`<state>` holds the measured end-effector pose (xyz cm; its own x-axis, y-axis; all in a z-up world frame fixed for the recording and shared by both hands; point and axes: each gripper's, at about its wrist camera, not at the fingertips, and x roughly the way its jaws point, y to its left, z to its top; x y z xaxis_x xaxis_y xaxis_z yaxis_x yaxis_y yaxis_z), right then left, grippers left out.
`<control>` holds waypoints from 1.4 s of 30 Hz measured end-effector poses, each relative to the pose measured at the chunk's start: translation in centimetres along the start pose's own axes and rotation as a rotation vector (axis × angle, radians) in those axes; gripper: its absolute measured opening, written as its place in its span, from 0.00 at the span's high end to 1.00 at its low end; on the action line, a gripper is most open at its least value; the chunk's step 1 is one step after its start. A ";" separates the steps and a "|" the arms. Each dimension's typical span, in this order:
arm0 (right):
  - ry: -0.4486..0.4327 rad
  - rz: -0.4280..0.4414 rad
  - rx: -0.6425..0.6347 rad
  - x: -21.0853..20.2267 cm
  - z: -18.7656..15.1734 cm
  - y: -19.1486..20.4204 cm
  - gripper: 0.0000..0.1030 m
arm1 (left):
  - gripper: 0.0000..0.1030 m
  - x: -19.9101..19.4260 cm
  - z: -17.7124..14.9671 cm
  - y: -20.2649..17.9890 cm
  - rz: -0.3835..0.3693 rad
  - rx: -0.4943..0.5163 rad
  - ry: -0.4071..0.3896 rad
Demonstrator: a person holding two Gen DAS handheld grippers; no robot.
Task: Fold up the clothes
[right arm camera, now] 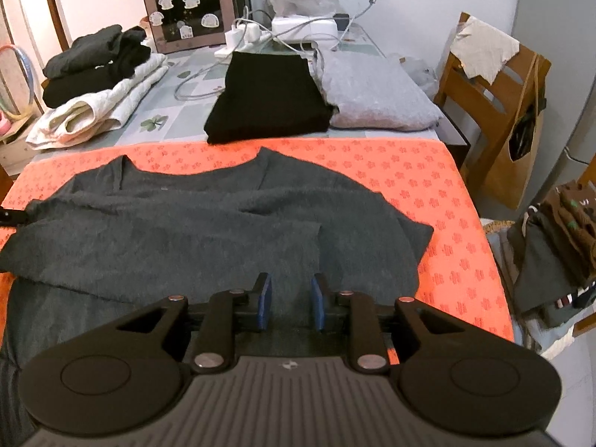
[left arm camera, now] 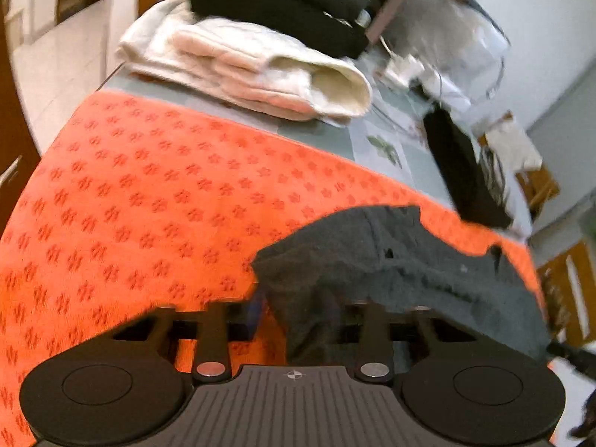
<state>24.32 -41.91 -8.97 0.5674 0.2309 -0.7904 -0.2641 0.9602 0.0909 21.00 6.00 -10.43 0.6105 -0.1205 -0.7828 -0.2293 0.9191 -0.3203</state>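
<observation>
Dark grey shirt (right arm camera: 208, 223) lies partly folded, rumpled.

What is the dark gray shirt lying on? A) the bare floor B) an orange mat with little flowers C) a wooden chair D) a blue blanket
B: the dark gray shirt is spread over the orange mat, whose small flower pattern shows all around it.

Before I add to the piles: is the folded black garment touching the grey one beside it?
Touching. In the right wrist view the black garment presses against the grey garment along their shared edge, with no tablecloth visible between.
</observation>
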 end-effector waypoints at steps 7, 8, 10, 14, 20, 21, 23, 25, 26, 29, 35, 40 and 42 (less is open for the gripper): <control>0.019 -0.022 0.100 0.1 -1.3 -1.9 0.74 | 0.91 -0.6 1.0 -0.1 0.099 0.029 -0.099; 0.022 -0.021 0.128 0.2 -1.5 -2.3 0.74 | 0.88 -0.9 1.1 0.1 0.080 0.024 -0.093; 0.022 -0.009 0.217 0.3 -1.9 -3.1 0.74 | 0.75 -1.9 1.1 -0.1 0.059 0.059 -0.100; 0.010 0.046 0.454 0.7 -3.2 -4.5 0.73 | 0.56 -4.3 -0.6 -2.6 0.013 0.253 -0.129; -0.001 0.105 0.777 1.9 -5.4 -5.0 0.68 | 0.44 -5.2 -5.5 -7.5 -0.056 0.601 -0.104; -0.010 0.115 0.807 2.0 -5.6 -4.9 0.66 | 0.44 -5.0 -6.2 -8.0 -0.063 0.629 -0.097; -0.027 0.135 0.866 2.3 -5.9 -4.9 0.63 | 0.44 -4.5 -7.5 -9.1 -0.072 0.686 -0.092; -0.038 0.152 0.907 2.6 -6.0 -5.0 0.63 | 0.44 -3.9 -8.5 -10.2 -0.067 0.752 -0.103; -0.041 0.160 0.921 2.8 -6.0 -5.0 0.63 | 0.44 -3.5 -8.9 -10.8 -0.067 0.787 -0.109; -0.032 0.171 0.923 3.5 -5.5 -4.9 0.63 | 0.44 -2.5 -9.7 -12.4 -0.073 0.866 -0.126; -0.046 0.186 0.973 4.4 -5.1 -5.2 0.94 | 0.42 -1.0 -11.0 -16.2 -0.100 0.983 -0.171; -0.084 0.223 1.002 3.4 -4.4 -5.1 0.94 | 0.42 0.6 -12.6 -19.5 -0.102 1.035 -0.202; -0.101 0.239 1.018 2.9 -4.1 -5.1 0.94 | 0.42 1.3 -13.3 -20.9 -0.088 1.055 -0.228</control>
<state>24.13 -46.79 -14.21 0.6619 0.3987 -0.6348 0.3763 0.5556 0.7414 16.55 -18.39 -11.86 0.7446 -0.2291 -0.6269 0.5234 0.7833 0.3354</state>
